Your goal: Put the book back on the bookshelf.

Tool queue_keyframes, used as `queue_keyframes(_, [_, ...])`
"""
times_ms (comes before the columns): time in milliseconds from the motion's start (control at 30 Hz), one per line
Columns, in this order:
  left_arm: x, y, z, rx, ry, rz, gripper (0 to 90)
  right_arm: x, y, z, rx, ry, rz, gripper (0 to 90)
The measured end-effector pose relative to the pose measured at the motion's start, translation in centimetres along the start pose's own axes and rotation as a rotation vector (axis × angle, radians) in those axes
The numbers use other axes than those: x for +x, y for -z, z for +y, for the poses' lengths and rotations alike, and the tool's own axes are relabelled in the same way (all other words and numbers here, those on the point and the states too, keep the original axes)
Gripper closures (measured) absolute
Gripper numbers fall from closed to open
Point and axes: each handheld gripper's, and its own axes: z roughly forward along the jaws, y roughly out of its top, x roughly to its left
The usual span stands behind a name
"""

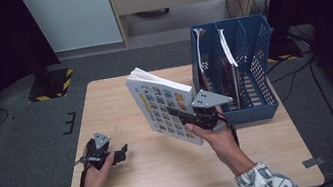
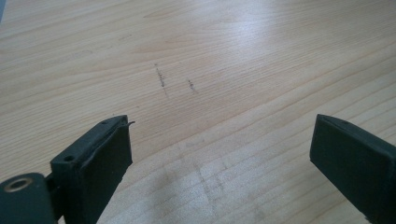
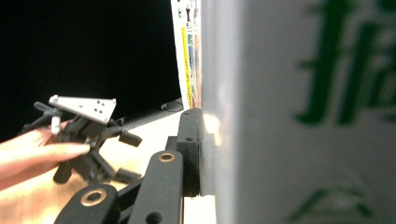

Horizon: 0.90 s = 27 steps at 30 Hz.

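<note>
A thick book [image 1: 161,105] with a picture-grid cover is held tilted above the middle of the wooden table [image 1: 167,174]. My right gripper [image 1: 184,114] is shut on its lower right edge. In the right gripper view the left jaw presses flat against the book's [image 3: 299,112] side; the other jaw is hidden behind it. My left gripper [image 1: 121,154] rests low over the table's front left, held in a hand. In the left gripper view it [image 2: 219,140] stands open over bare wood, nothing between its fingers. From the right gripper view, the left gripper [image 3: 128,156] shows farther off.
A blue mesh file holder [image 1: 257,105] stands at the table's right rear, with documents in its left and middle slots. The book's right edge is close to its left wall. Dark floor surrounds the table; a cabinet stands behind.
</note>
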Motion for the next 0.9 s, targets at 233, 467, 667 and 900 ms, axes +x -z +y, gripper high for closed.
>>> queue_keyframes(233, [-0.1, 0.0, 0.0, 0.002, 0.0, 0.001, 5.1, -0.3, 2.2, -0.7, 0.002, -0.016, -0.006, 73.9])
queue_keyframes(467, [-0.1, -0.1, -0.1, 0.004, 0.0, 0.001, 5.1, -0.5, 3.8, -1.2, -0.004, -0.027, -0.011, 73.9])
queue_keyframes(667, [-0.1, -0.1, -0.1, 0.01, -0.002, 0.0, 5.0, -0.6, 4.8, -1.6, -0.007, -0.034, -0.013, 73.9])
queue_keyframes(900, [-0.2, -0.2, -0.2, 0.023, -0.013, -0.002, 5.0, -1.0, 6.4, -2.0, -0.003, -0.04, -0.026, 73.9])
